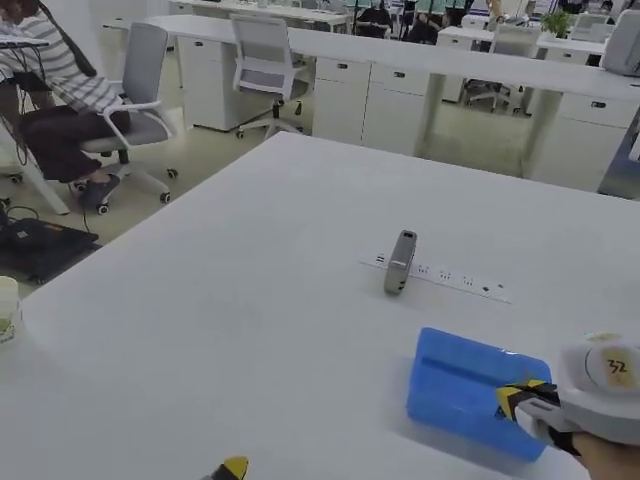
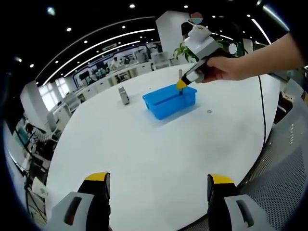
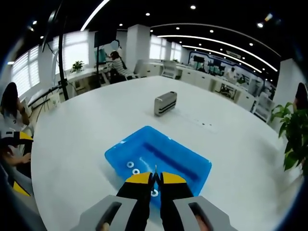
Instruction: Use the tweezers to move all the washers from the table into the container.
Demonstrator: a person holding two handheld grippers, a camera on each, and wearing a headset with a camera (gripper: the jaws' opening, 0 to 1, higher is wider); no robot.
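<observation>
Right gripper [image 3: 155, 178] hangs over the near wall of the blue container [image 3: 190, 166], its yellow-tipped jaws pressed almost together on the thin metal tweezers [image 3: 155, 169], whose points reach down into the container. Inside, on the blue floor, lie three washers [image 3: 130, 164]: two side by side near the container's left corner and a third close under the jaws.

In the left gripper view a hand [image 2: 226, 67] grips this tool above the container's far rim. Just off the container's right end, a small grey speck [image 2: 209, 111] sits on the white table [image 2: 144, 154]; it is too small to tell whether it is a washer.

Left gripper [image 2: 159, 185] stands well apart from the container, low over bare tabletop, with its jaws spread wide and nothing between them. In the head view one of its yellow tips shows at the bottom edge, to the left of the container.

Beyond the container, farther onto the table, a grey device [image 1: 400, 262] lies across a white power strip [image 1: 445, 275]. Far past the container, off the table's far left corner, a person [image 1: 60, 90] sits in a grey office chair [image 1: 145, 95].
</observation>
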